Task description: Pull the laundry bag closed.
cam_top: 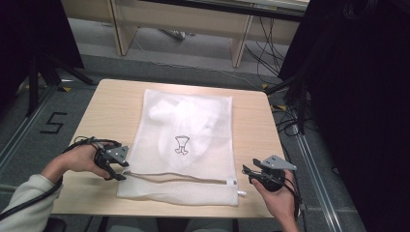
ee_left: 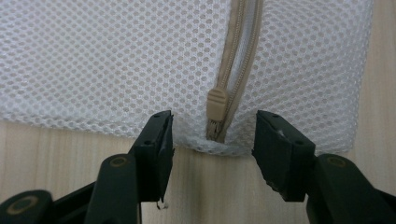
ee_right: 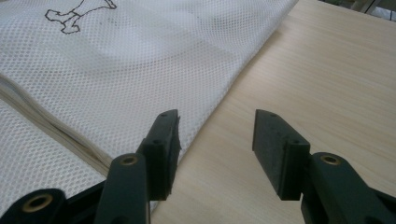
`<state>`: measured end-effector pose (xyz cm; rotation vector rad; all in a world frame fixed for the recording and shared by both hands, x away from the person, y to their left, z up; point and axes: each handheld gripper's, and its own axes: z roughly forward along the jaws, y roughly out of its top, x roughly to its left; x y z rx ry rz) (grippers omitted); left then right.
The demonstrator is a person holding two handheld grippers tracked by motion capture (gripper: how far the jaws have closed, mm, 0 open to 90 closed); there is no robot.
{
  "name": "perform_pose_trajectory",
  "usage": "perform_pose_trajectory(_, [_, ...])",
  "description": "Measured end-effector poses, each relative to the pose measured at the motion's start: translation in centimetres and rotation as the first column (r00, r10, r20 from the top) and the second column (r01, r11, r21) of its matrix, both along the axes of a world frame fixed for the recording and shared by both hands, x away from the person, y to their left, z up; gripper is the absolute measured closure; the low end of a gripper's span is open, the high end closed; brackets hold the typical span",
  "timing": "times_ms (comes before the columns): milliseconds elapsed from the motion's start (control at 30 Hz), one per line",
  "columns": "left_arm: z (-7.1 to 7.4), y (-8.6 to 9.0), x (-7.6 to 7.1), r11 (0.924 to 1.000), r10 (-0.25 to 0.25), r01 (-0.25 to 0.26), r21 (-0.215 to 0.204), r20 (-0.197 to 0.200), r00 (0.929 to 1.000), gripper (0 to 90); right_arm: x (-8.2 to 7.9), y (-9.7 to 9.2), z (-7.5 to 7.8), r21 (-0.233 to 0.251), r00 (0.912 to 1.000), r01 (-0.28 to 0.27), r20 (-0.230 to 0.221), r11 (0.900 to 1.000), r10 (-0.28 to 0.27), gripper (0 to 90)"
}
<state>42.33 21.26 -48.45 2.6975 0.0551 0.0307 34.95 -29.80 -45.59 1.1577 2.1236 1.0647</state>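
Observation:
A white mesh laundry bag (cam_top: 186, 140) lies flat on the wooden table, with white cloth inside and a small black drawing on it. A beige zipper (cam_top: 174, 176) runs along its near side. My left gripper (cam_top: 118, 171) is at the bag's near left corner. In the left gripper view this gripper (ee_left: 214, 133) stands open, its jaws on either side of the beige zipper pull (ee_left: 215, 100) without pressing it. My right gripper (cam_top: 247, 171) is by the bag's near right corner. In the right gripper view it (ee_right: 215, 135) is open over bare wood beside the bag's edge (ee_right: 140, 60).
The table (cam_top: 111, 106) has bare wood left and right of the bag. Beyond it are grey floor with a "5" mark (cam_top: 52, 123), pale shelf legs (cam_top: 239, 46), cables, and black stands (cam_top: 300, 96) at both sides.

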Motion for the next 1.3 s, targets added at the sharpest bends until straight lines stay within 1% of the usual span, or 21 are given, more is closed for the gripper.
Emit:
perform_pose_trajectory(67, [0.1,-0.3,0.1,0.9988,-0.029,0.029,0.038,0.004,0.9996,48.0,0.0,-0.1,0.0,-0.006,1.0,-0.003,0.007,1.0,0.003,52.3])
perform_pose_trajectory(100, [0.1,-0.5,0.1,0.9989,-0.027,0.027,0.038,-0.002,0.9996,48.0,0.0,-0.1,0.0,-0.006,1.0,-0.003,0.007,1.0,0.003,52.3])
perform_pose_trajectory(133, [0.2,-0.6,0.2,0.9976,-0.043,0.043,0.054,0.0,0.9991,48.6,0.1,-0.1,0.0,-0.005,1.0,-0.004,0.009,1.0,0.004,52.3])
perform_pose_trajectory(167, [0.2,-0.7,0.2,0.9973,-0.037,0.038,0.063,-0.007,0.9993,48.8,-0.1,0.1,0.0,0.013,0.9999,0.012,-0.011,0.9998,-0.012,52.3])
perform_pose_trajectory(233, [0.1,-1.0,0.2,0.9951,-0.047,0.047,0.087,-0.012,0.9988,49.6,0.0,0.0,0.0,-0.005,0.9999,-0.005,0.012,1.0,0.005,52.4])
perform_pose_trajectory(367, [0.0,-1.3,0.3,0.9921,-0.038,0.042,0.118,-0.031,0.9988,52.4,0.0,0.0,0.0,-0.005,0.9999,-0.01,0.009,0.9999,0.01,52.7])
perform_pose_trajectory(467, [-0.1,-1.2,0.5,0.9938,-0.008,0.014,0.11,-0.057,0.9984,53.8,0.0,0.0,0.0,-0.004,0.9999,-0.013,0.008,0.9999,0.013,52.8])
perform_pose_trajectory(500, [-0.1,-1.0,0.5,0.9945,-0.003,0.01,0.104,-0.064,0.998,55.2,-0.1,0.2,0.0,0.011,0.9999,-0.009,-0.009,0.9999,0.009,52.9])
perform_pose_trajectory(533, [-0.2,-1.0,0.5,0.9961,0.003,0.003,0.089,-0.067,0.9978,55.2,-0.1,0.2,0.0,0.011,0.9999,-0.009,-0.009,0.9999,0.009,52.9])
perform_pose_trajectory(633, [-0.3,-0.6,0.6,0.9984,-0.002,0.006,0.056,-0.069,0.9976,58.3,0.0,0.0,0.0,-0.01,0.9996,-0.019,0.022,0.9998,0.019,53.1])
perform_pose_trajectory(667, [-0.3,-0.5,0.7,0.9986,-0.01,0.014,0.052,-0.072,0.9973,61.7,-0.1,0.2,0.0,0.012,1.0,-0.009,-0.001,0.9999,0.009,53.2])
perform_pose_trajectory(700, [-0.3,-0.5,0.7,0.9988,-0.016,0.02,0.045,-0.072,0.9973,66.7,0.0,0.1,0.0,-0.003,0.9997,-0.023,0.012,0.9997,0.023,53.3])
perform_pose_trajectory(767, [-0.3,-0.7,0.8,0.9981,-0.028,0.032,0.053,-0.066,0.9974,68.3,-0.2,0.4,0.1,0.025,0.9997,-0.005,-0.026,0.9997,0.005,53.4])
perform_pose_trajectory(800, [-0.2,-0.9,0.8,0.9974,-0.032,0.036,0.063,-0.067,0.9973,68.3,-0.2,0.4,0.1,0.025,0.9997,-0.005,-0.026,0.9997,0.005,53.4])
perform_pose_trajectory(867, [-0.2,-1.0,0.8,0.9971,-0.032,0.036,0.067,-0.062,0.9975,68.6,-0.1,0.4,0.1,0.019,0.9999,-0.007,-0.011,0.9998,0.007,53.6])
perform_pose_trajectory(900, [-0.2,-1.0,0.8,0.9972,-0.031,0.036,0.066,-0.065,0.9974,71.0,0.0,0.2,0.1,0.003,0.9996,-0.026,0.003,0.9996,0.026,53.7])
perform_pose_trajectory(1000, [-0.3,-1.0,0.9,0.9983,-0.029,0.033,0.047,-0.072,0.997,76.8,0.0,0.2,0.1,0.004,0.9996,-0.027,0.004,0.9996,0.027,53.9])
perform_pose_trajectory(1167, [-0.4,-0.7,0.9,0.9997,-0.012,0.013,0.019,-0.081,0.9967,79.4,-0.1,0.4,0.1,0.016,0.9998,-0.016,-0.008,0.9997,0.017,54.3])
perform_pose_trajectory(1200, [-0.5,-0.6,0.8,1.0,-0.003,0.003,0.002,-0.082,0.9966,80.3,0.1,0.3,0.2,-0.002,0.9992,-0.039,0.013,0.9992,0.039,54.6])
perform_pose_trajectory(1233, [-0.5,-0.4,0.9,0.9999,-0.009,0.009,-0.005,-0.075,0.9972,80.3,0.1,0.3,0.2,-0.002,0.9992,-0.039,0.013,0.9992,0.039,54.6])
perform_pose_trajectory(1300, [-0.5,-0.2,0.8,0.9997,0.009,-0.01,-0.022,-0.07,0.9975,80.5,0.0,0.6,0.4,0.022,0.9996,-0.027,-0.003,0.9994,0.028,54.7])
